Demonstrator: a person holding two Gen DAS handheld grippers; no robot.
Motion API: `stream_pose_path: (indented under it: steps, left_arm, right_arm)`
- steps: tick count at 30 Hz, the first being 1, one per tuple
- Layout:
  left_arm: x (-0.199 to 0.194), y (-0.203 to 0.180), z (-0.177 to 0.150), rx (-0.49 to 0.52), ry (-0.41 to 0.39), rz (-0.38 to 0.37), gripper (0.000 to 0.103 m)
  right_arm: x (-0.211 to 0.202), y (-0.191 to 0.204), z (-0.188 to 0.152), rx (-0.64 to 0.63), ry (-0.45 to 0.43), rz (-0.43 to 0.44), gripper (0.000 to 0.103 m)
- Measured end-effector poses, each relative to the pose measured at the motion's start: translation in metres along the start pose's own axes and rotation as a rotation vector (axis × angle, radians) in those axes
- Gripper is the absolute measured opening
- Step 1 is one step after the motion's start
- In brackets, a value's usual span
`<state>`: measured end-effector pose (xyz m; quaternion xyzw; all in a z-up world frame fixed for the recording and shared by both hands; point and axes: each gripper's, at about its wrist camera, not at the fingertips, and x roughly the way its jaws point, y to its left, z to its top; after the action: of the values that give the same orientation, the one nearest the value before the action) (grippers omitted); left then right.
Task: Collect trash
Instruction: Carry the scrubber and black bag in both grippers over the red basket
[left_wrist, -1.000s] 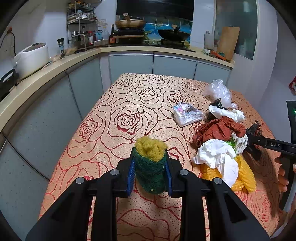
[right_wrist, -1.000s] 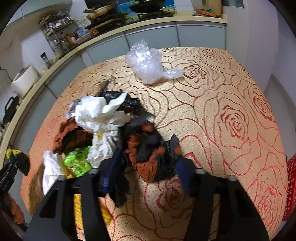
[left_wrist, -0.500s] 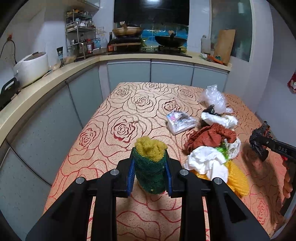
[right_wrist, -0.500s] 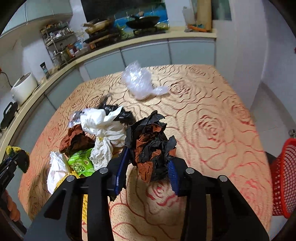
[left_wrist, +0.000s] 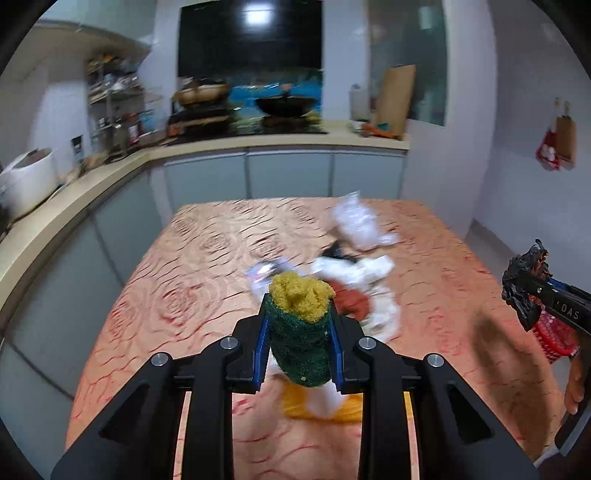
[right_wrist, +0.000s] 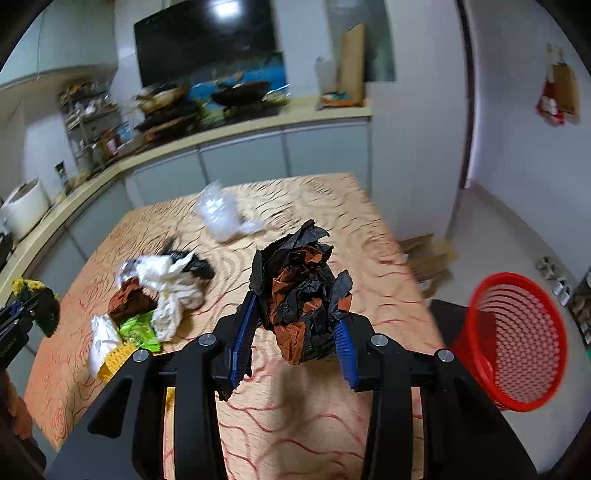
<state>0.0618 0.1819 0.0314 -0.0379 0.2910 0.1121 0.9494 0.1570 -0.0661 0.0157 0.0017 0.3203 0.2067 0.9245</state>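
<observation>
My left gripper (left_wrist: 298, 332) is shut on a green scouring sponge with a yellow top (left_wrist: 299, 295), held upright above the rose-patterned table (left_wrist: 192, 280). My right gripper (right_wrist: 295, 314) is shut on a crumpled black and orange wad (right_wrist: 299, 273), lifted over the table's right side. In the left wrist view the right gripper (left_wrist: 532, 291) and the black and orange wad (left_wrist: 524, 273) hang at the far right. In the right wrist view the left gripper (right_wrist: 33, 302) shows at the left edge. A pile of trash (right_wrist: 162, 291) lies on the table: white tissue, brown paper, a green packet, yellow mesh.
A red mesh basket (right_wrist: 517, 339) stands on the floor just right of the table. A clear plastic bag (right_wrist: 219, 214) lies further back on the cloth. Counters with a rice cooker (right_wrist: 24, 206), shelves and pans run along the left and back walls. Cardboard (right_wrist: 424, 254) lies on the floor.
Both grippers have risen and pulled back from the pile. The right one closed on the wad, lifted it off the table and swung right, bringing the red basket into view.
</observation>
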Motion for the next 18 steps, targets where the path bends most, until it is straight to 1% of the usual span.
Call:
stream_pose_path:
  steps: [7, 10, 14, 18]
  left_arm:
    - [-0.001, -0.056, 0.015, 0.067, -0.056, -0.101, 0.025]
    - [-0.001, -0.079, 0.02, 0.091, -0.076, -0.145, 0.025]
    - [0.001, -0.114, 0.024, 0.125, -0.087, -0.221, 0.025]
    - [0.006, -0.145, 0.025, 0.159, -0.08, -0.292, 0.025]
  right_arm:
    - [-0.036, -0.041, 0.0, 0.06, -0.063, -0.072, 0.039]
    - [-0.048, -0.052, -0.003, 0.079, -0.08, -0.101, 0.039]
    - [-0.06, -0.075, -0.01, 0.116, -0.093, -0.148, 0.039]
    - [-0.067, -0.1, -0.017, 0.167, -0.09, -0.195, 0.039]
